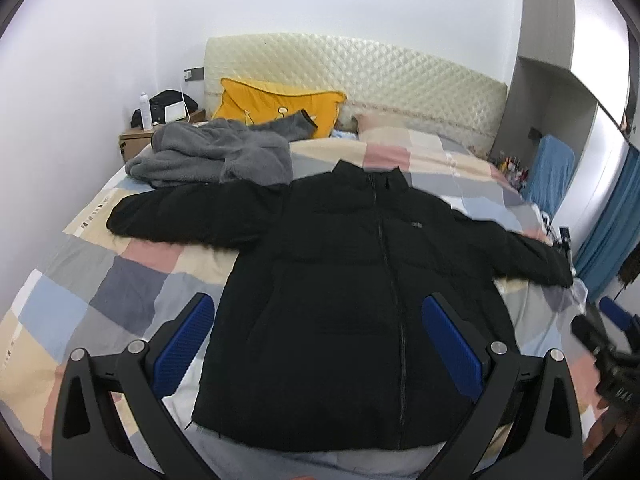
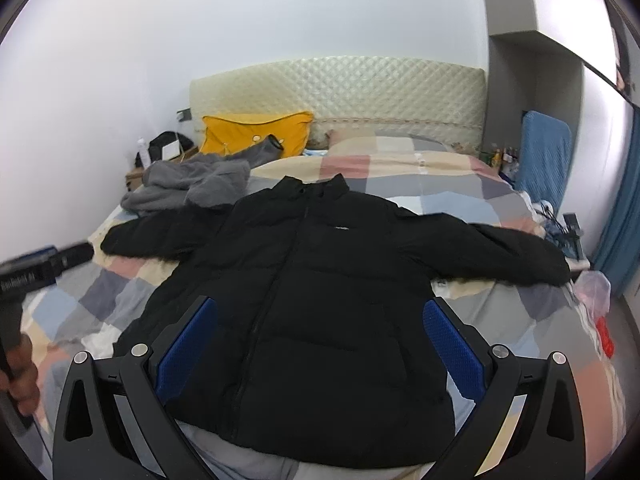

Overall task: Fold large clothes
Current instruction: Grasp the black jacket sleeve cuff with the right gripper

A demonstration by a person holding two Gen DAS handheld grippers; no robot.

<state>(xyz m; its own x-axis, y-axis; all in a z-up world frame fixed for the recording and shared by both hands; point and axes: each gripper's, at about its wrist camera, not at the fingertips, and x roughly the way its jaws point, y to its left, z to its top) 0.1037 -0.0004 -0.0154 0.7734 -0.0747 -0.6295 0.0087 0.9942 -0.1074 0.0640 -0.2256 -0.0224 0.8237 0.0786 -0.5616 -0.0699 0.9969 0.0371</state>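
The black puffer jacket (image 1: 340, 280) is lying spread flat, zipped, sleeves out, on the patchwork quilt (image 1: 120, 280) just ahead of both tongs. The left gripper (image 1: 320, 344) and right gripper (image 2: 320, 344) are hovering wide, holding nothing, angled downward over the hem. Taking one sleeve cuff first and drawing it across the chest would probably be keeping the padding from bunching.

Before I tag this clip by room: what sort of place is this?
A bedroom, most likely: a bed with a patchwork quilt, a quilted headboard, a yellow pillow.
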